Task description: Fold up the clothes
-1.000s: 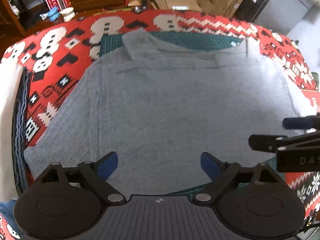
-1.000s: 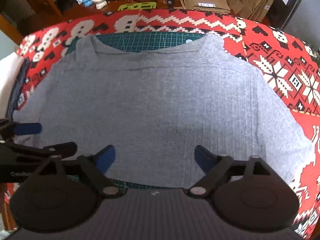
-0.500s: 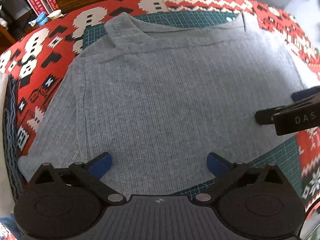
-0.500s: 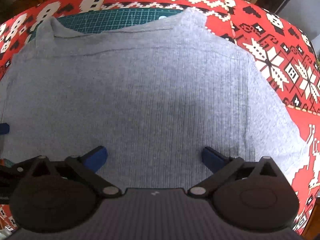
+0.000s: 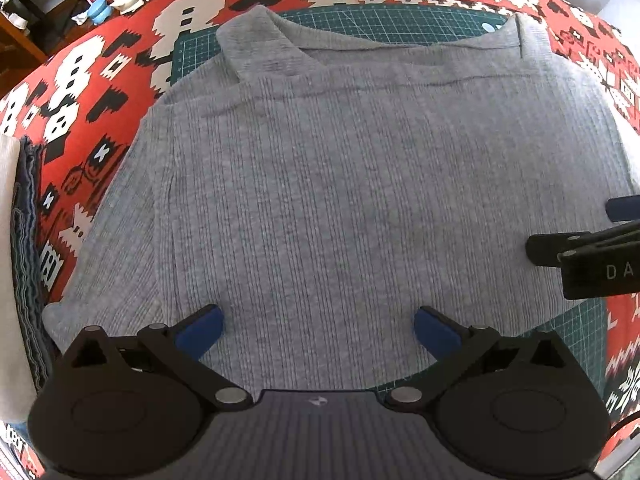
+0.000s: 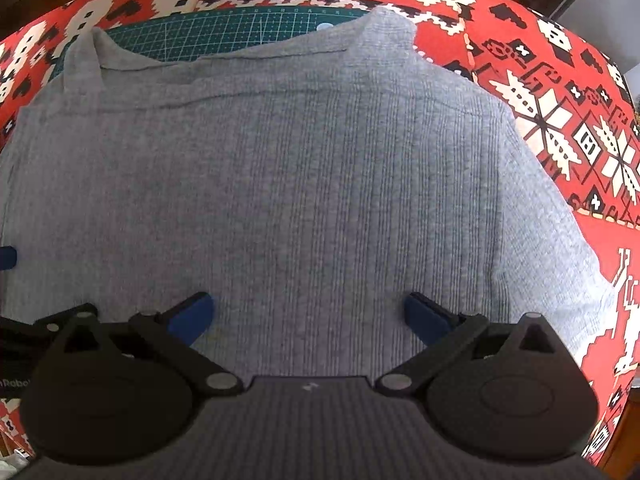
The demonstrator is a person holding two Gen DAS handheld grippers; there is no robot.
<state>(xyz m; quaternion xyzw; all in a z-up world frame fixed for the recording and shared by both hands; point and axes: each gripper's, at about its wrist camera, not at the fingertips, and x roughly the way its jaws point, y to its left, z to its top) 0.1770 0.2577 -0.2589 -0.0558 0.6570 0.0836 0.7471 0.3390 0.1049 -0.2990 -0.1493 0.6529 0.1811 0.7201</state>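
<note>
While spread flat on the counter's red patterned cloth (image 5: 100, 92) and green mat (image 5: 400, 24), grey sweater (image 5: 340, 184); both grippers' fingers apart: left gripper (image 5: 318, 330), right gripper (image 6: 308, 316); shelves and cardboard boxes beyond the far edge.

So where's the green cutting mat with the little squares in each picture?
Left wrist view: the green mat peeks out at top centre beyond the grey sweater, and again at lower right.
Right wrist view: the mat shows at upper left, above the sweater's far edge.
Shared landmark: the mat's pale blue dot.
</note>
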